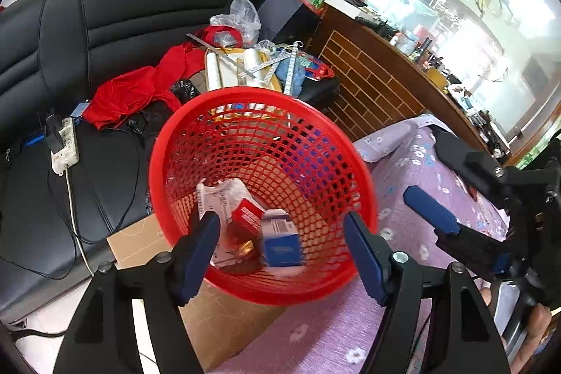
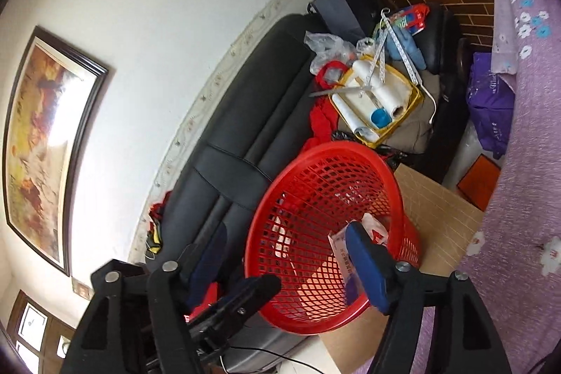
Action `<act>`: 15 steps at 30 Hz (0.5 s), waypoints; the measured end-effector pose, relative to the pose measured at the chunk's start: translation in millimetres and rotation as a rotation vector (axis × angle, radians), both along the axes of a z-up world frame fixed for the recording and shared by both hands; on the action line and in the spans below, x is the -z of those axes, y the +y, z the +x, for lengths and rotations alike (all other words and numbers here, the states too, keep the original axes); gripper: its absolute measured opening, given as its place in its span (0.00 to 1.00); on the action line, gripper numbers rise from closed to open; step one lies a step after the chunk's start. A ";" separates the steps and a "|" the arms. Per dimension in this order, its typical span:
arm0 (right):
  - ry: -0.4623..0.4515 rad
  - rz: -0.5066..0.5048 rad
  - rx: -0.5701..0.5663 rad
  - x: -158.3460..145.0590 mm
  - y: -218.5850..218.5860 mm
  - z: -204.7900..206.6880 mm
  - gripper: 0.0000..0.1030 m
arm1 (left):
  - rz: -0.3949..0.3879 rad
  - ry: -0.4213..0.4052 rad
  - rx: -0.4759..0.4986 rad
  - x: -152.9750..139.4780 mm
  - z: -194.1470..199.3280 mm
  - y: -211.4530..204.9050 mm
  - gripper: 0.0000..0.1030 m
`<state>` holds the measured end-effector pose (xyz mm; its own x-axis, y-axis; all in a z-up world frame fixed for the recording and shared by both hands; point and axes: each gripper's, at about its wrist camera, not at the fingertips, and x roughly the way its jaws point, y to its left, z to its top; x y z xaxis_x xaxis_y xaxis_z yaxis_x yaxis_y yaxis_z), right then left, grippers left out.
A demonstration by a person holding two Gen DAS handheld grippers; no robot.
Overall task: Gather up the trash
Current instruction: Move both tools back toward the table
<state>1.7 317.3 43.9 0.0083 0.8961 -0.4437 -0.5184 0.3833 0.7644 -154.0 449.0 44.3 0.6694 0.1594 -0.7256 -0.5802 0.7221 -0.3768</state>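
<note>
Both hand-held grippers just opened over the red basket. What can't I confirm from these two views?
- Red basket floor: left wrist view, covered by the red box, blue box and white wrapper, all motion-blurred.
- Print on the white packet: right wrist view, blurred, half behind the right hand-held gripper's finger.
- Basket base: cut off behind both grippers.
</note>
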 end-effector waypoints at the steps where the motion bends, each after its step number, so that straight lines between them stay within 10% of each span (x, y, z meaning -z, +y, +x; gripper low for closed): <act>1: 0.000 0.014 0.007 -5.2 -7.7 -0.6 0.72 | 0.006 -0.013 0.007 -4.8 -1.9 -6.0 0.71; 15: -0.193 0.079 0.219 -90.0 -195.5 -37.2 0.73 | 0.101 -0.156 0.338 -72.0 3.9 -172.3 0.71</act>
